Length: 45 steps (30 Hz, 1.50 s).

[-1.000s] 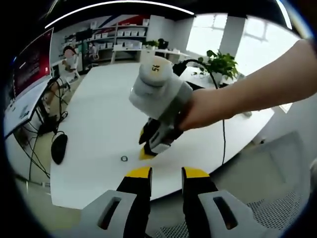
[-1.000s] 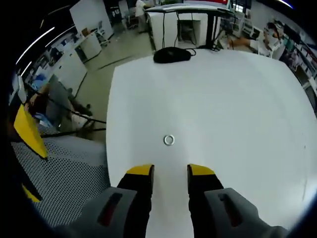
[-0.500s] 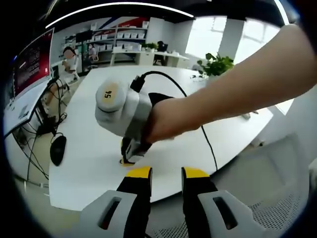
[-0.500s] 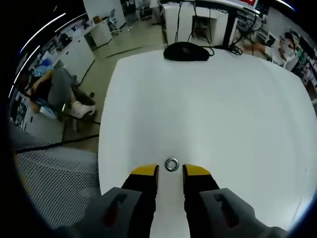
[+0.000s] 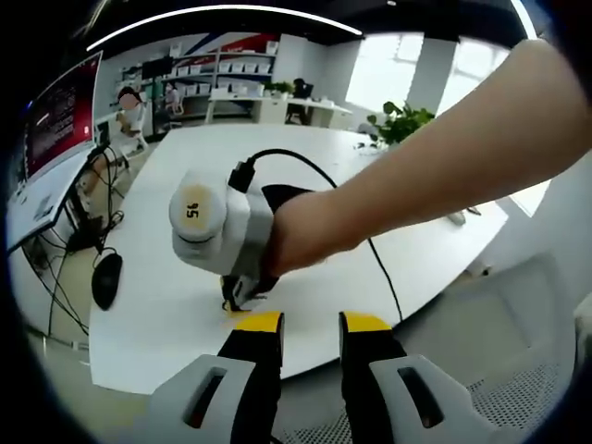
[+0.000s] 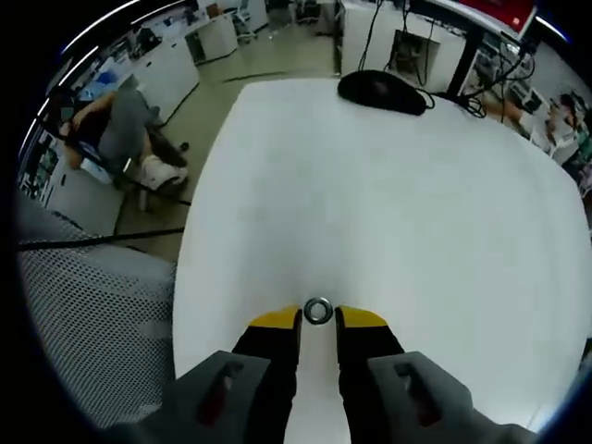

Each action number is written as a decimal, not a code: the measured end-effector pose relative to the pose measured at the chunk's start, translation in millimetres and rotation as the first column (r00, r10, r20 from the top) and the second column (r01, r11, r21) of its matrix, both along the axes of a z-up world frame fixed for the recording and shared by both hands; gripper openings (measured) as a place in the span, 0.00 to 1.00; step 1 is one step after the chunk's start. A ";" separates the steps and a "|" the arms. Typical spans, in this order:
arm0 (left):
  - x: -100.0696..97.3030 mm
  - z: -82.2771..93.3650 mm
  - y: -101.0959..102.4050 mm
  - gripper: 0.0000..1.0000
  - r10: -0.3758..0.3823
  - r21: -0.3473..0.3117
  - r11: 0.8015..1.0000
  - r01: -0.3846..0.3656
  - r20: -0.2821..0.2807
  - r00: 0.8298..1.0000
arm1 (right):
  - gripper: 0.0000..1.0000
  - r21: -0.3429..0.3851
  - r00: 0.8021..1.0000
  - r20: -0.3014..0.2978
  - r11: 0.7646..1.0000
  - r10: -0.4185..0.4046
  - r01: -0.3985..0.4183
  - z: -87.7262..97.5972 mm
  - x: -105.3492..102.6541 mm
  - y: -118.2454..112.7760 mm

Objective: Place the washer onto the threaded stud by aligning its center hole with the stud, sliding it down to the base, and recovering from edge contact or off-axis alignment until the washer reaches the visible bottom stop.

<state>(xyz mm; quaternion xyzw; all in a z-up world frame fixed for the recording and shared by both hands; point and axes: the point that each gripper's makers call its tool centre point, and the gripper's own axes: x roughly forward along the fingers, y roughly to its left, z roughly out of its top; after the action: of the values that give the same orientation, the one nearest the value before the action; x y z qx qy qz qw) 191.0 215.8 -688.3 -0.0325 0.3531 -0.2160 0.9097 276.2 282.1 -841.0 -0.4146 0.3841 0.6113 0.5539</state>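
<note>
The right gripper (image 6: pixel 317 319) has come down to the washer (image 6: pixel 318 311), which lies flat on the white table (image 6: pixel 388 203) between its narrowed yellow tips; the left gripper (image 5: pixel 310 323) hovers, jaws slightly apart, holding nothing

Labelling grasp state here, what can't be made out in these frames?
- Contact: in the right gripper view the washer sits at the tips of the right gripper; whether the fingers touch it is unclear.
- Left gripper view: the right gripper's body and the hand hide the washer.
</note>
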 end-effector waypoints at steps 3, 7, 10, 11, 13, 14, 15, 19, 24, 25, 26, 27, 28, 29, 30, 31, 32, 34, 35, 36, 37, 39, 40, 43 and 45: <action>0.3 0.4 -0.2 0.21 0.000 -0.001 1.000 0.000 0.002 1.000 | 0.17 -0.009 1.000 0.007 1.000 0.025 -0.025 -1.4 1.6 0.8; 0.4 1.2 -0.6 0.21 0.000 -0.006 1.000 0.000 0.004 1.000 | 0.16 -0.029 0.996 0.030 0.996 0.081 -0.080 -0.5 -0.1 0.6; 0.3 1.3 -0.8 0.21 -0.001 -0.006 1.000 0.001 0.003 1.000 | 0.17 -0.034 0.997 0.014 0.996 0.078 -0.077 -0.4 0.2 -0.3; 0.3 1.3 -1.0 0.21 -0.001 -0.006 1.000 0.001 0.003 1.000 | 0.17 -0.032 0.997 0.012 0.996 0.080 -0.080 -0.5 0.1 -0.6; 0.3 1.1 -1.2 0.21 -0.002 -0.006 1.000 0.002 0.004 1.000 | 0.17 -0.031 0.996 0.011 0.996 0.089 -0.089 -0.5 -0.3 -0.9; 0.1 1.0 -1.4 0.21 -0.003 -0.007 1.000 0.003 0.004 1.000 | 0.17 -0.031 0.995 0.009 0.994 0.104 -0.103 -0.6 -0.7 -1.0; 0.0 1.0 -1.6 0.21 -0.004 -0.008 1.000 0.004 0.003 1.000 | 0.17 -0.030 0.993 0.006 0.992 0.121 -0.120 -0.8 -0.7 -1.2; -0.9 0.5 -3.0 0.21 -0.013 -0.007 1.000 0.013 -0.001 1.000 | 0.16 -0.021 0.991 0.002 0.991 0.131 -0.131 -0.7 1.0 -1.1; -0.2 1.2 -2.4 0.21 -0.007 -0.010 1.000 0.007 0.003 1.000 | 0.16 -0.038 0.988 0.010 0.988 0.153 -0.152 -1.7 0.6 -0.7; 0.0 1.4 -2.5 0.21 -0.008 -0.010 1.000 0.008 0.004 1.000 | 0.15 -0.043 0.988 0.012 0.987 0.156 -0.155 -1.1 -0.1 -0.5; 0.1 1.4 -2.6 0.21 -0.009 -0.010 1.000 0.009 0.005 1.000 | 0.15 -0.053 0.987 0.013 0.985 0.163 -0.162 -1.3 0.2 0.0; -0.1 1.4 -2.9 0.21 -0.011 -0.010 1.000 0.011 0.004 1.000 | 0.15 -0.060 0.986 0.014 0.984 0.168 -0.167 -1.7 0.5 0.3; -0.1 1.4 -3.1 0.21 -0.012 -0.011 1.000 0.012 0.004 1.000 | 0.14 -0.069 0.983 0.027 0.981 0.182 -0.180 -1.4 1.3 0.5; -0.1 1.4 -3.2 0.21 -0.012 -0.011 1.000 0.012 0.004 1.000 | 0.14 -0.073 0.981 0.027 0.979 0.193 -0.190 -1.4 0.4 0.6; -0.4 1.5 -3.0 0.21 -0.012 -0.011 1.000 0.012 0.003 1.000 | 0.14 -0.084 0.985 0.020 0.982 0.172 -0.169 -1.1 1.5 1.0; -0.4 1.5 -3.0 0.21 -0.012 -0.011 1.000 0.012 0.003 1.000 | 0.14 -0.092 0.987 0.013 0.983 0.160 -0.158 -0.8 2.1 0.6; -0.2 1.5 -3.0 0.21 -0.012 -0.012 1.000 0.012 0.003 1.000 | 0.14 -0.108 0.987 0.010 0.982 0.158 -0.156 -1.5 2.7 1.6; 0.0 1.8 -2.7 0.21 -0.010 -0.012 1.000 0.010 0.004 1.000 | 0.14 -0.128 0.981 0.022 0.974 0.191 -0.186 -2.1 1.6 1.3; -0.1 1.8 -2.6 0.21 -0.010 -0.012 1.000 0.010 0.004 1.000 | 0.14 -0.134 0.981 0.025 0.973 0.193 -0.188 -2.1 1.0 1.5; -0.2 1.7 -2.6 0.21 -0.011 -0.011 1.000 0.011 0.003 1.000 | 0.14 -0.138 0.980 0.027 0.972 0.197 -0.191 -1.7 0.5 1.4; -0.2 1.7 -2.5 0.21 -0.011 -0.010 1.000 0.011 0.003 1.000 | 0.14 -0.141 0.979 0.032 0.971 0.201 -0.195 -0.7 -0.5 0.9; -0.2 1.8 -2.4 0.21 -0.010 -0.011 1.000 0.010 0.004 1.000 | 0.14 -0.139 0.981 0.041 0.973 0.190 -0.182 -1.3 0.8 0.7; -0.2 1.7 -2.2 0.21 -0.010 -0.010 1.000 0.010 0.003 1.000 | 0.14 -0.138 0.982 0.041 0.974 0.187 -0.180 -1.3 0.9 0.8; 0.1 2.2 -1.9 0.21 -0.008 -0.011 1.000 0.008 0.006 1.000 | 0.14 -0.128 0.985 0.041 0.979 0.167 -0.161 -0.7 0.4 0.9; 0.0 2.0 -1.7 0.21 -0.007 -0.010 1.000 0.007 0.005 1.000 | 0.13 -0.113 0.990 0.033 0.985 0.137 -0.132 -1.3 1.8 1.2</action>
<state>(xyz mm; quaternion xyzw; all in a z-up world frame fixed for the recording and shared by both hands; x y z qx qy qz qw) 191.0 214.0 -686.3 -0.0352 0.3497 -0.2210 0.9097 278.0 283.4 -842.3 -0.4818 0.3772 0.6167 0.4952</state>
